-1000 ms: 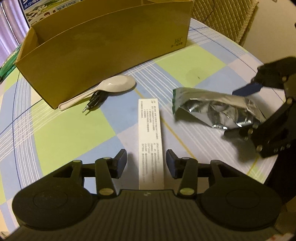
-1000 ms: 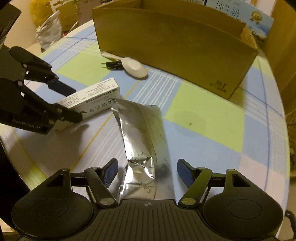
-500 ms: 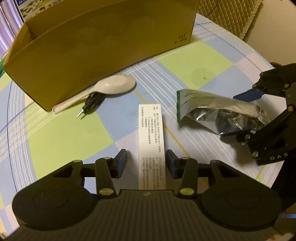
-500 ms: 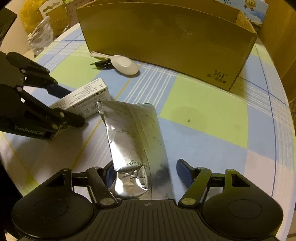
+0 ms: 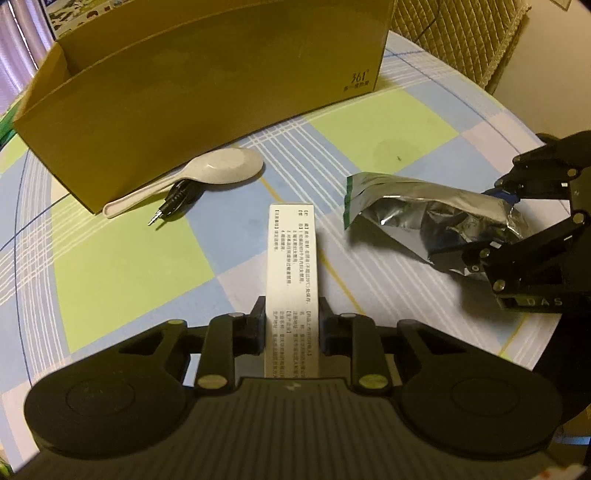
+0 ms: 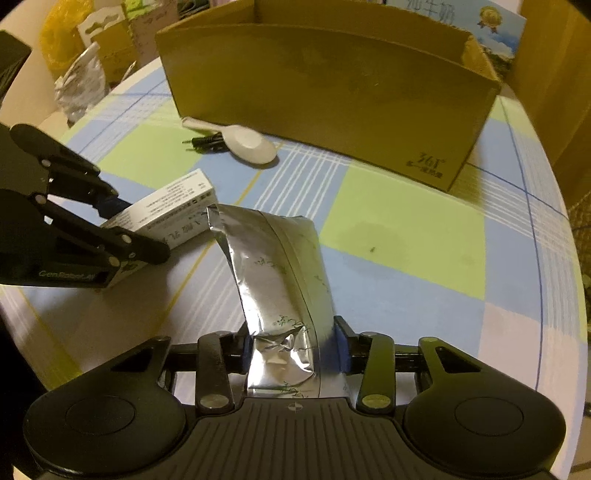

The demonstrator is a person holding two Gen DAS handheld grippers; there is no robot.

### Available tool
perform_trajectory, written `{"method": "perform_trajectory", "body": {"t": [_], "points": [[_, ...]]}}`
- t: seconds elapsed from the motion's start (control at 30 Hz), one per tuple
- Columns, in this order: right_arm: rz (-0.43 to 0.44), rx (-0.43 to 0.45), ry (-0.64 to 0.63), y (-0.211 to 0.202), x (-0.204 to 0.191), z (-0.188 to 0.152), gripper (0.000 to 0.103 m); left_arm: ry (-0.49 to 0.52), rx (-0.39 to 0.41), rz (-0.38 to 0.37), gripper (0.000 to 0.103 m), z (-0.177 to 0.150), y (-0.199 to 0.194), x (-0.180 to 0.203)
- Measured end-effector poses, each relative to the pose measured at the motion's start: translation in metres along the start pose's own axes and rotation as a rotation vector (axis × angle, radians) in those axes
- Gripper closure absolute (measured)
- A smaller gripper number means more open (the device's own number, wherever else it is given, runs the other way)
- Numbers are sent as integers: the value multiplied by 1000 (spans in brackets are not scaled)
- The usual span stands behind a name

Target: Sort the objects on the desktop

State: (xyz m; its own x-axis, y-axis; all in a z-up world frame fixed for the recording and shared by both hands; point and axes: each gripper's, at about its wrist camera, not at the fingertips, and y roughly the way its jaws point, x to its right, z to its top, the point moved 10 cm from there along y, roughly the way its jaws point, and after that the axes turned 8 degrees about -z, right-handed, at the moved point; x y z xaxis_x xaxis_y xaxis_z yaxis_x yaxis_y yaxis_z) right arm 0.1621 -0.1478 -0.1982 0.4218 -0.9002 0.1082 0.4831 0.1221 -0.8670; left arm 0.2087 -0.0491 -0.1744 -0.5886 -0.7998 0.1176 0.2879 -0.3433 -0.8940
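Observation:
My left gripper [image 5: 292, 319] is shut on a long white printed box [image 5: 291, 266] that points away across the checked tablecloth. In the right wrist view the same white box [image 6: 173, 208] sticks out of the left gripper [image 6: 122, 225]. My right gripper [image 6: 291, 349] is shut on the near end of a crumpled silver foil pouch [image 6: 280, 266]. The left wrist view shows that foil pouch [image 5: 424, 214] at the right, clamped in the right gripper [image 5: 506, 221]. A white spoon [image 5: 207, 175] and a black audio plug [image 5: 177, 197] lie by the cardboard box [image 5: 207, 92].
The open cardboard box [image 6: 332, 92] stands across the back of the round table [image 6: 406, 236]. Plastic bags and small cartons [image 6: 85, 74] sit beyond the table's left edge. A woven chair back [image 5: 461, 33] is behind the table.
Both grippers have shut: the left onto the white box, the right onto the foil pouch, whose end is now squeezed. Both cameras moved slightly forward.

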Motion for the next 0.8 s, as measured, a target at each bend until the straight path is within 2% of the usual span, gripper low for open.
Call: {"method": "perform_trajectory", "body": {"t": [0.4, 0.8], "points": [[-2, 65, 49, -26, -3, 12, 65, -40, 50, 7, 81, -1, -24, 1], [1, 79, 66, -38, -4, 12, 65, -57, 78, 7, 82, -4, -39, 9]]}}
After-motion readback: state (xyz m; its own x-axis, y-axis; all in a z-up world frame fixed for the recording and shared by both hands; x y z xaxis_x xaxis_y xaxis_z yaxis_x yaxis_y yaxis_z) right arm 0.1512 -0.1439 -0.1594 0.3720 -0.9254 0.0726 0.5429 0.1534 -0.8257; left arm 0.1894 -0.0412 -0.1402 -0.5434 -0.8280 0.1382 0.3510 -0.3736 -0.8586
